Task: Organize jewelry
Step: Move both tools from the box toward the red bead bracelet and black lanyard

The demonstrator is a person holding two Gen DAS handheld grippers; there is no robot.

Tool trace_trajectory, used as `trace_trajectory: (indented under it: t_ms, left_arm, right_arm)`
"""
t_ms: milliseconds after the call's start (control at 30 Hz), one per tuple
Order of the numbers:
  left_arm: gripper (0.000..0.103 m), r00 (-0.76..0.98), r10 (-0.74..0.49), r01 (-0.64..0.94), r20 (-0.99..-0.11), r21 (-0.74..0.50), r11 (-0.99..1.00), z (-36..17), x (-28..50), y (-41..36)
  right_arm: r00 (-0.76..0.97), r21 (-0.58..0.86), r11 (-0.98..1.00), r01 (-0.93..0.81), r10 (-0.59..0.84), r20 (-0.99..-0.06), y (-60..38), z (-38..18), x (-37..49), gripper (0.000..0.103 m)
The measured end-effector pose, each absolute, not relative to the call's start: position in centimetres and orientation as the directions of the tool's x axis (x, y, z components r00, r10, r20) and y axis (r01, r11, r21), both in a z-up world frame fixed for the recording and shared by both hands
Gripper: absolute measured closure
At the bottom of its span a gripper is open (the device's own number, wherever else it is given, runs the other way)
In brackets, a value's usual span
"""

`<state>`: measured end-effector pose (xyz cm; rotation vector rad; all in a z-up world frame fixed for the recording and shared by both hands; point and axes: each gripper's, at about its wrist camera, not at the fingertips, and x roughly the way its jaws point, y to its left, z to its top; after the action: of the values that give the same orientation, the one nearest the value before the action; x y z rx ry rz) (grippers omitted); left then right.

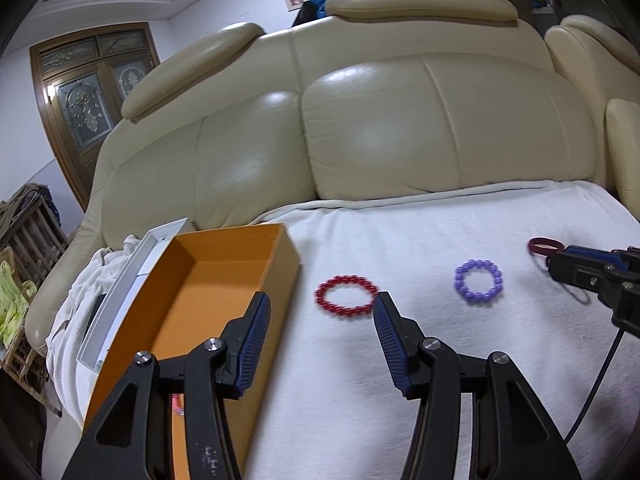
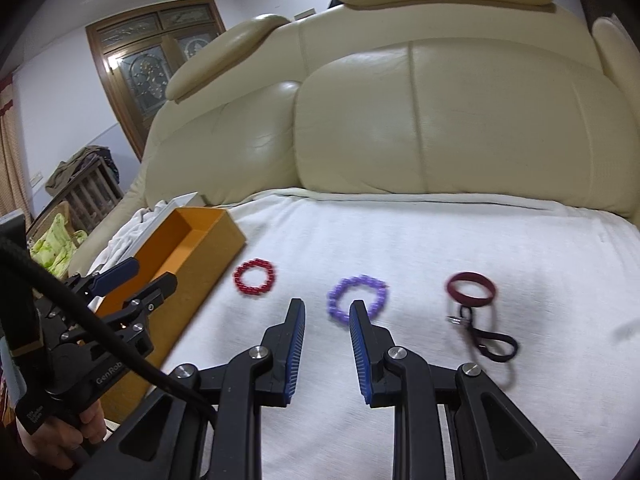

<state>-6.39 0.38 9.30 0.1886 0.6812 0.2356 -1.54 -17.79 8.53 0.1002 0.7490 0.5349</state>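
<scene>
A red bead bracelet (image 1: pixel 346 296) (image 2: pixel 255 277), a purple bead bracelet (image 1: pixel 478 281) (image 2: pixel 357 294) and a dark red band (image 1: pixel 543 245) (image 2: pixel 470 288) with a black cord (image 2: pixel 486 334) lie on the white towel (image 1: pixel 440 360). An open orange box (image 1: pixel 208 300) (image 2: pixel 188 248) stands at the left. My left gripper (image 1: pixel 320 312) (image 2: pixel 134 272) is open and empty, hovering over the box's right wall, near the red bracelet. My right gripper (image 2: pixel 326 310) (image 1: pixel 560 258) is open and empty, just short of the purple bracelet.
A white lid (image 1: pixel 132 280) leans behind the orange box. The cream leather sofa back (image 1: pixel 360 132) rises behind the towel. A wooden crate (image 2: pixel 92 188) and a wooden door (image 1: pixel 88 108) stand off to the left. A small pink item (image 1: pixel 176 404) lies in the box.
</scene>
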Motion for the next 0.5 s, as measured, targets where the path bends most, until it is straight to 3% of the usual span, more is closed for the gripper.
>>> trace_trajectory:
  t_ms: [500]
  left_arm:
    - [0.049,0.759,0.237,-0.091,-0.606,0.262,0.961,8.4,-4.9,-3.5]
  right_arm:
    - [0.636,0.273,0.891,-0.362,0.450,-0.626,-22.6,8.4,-0.8,0.078]
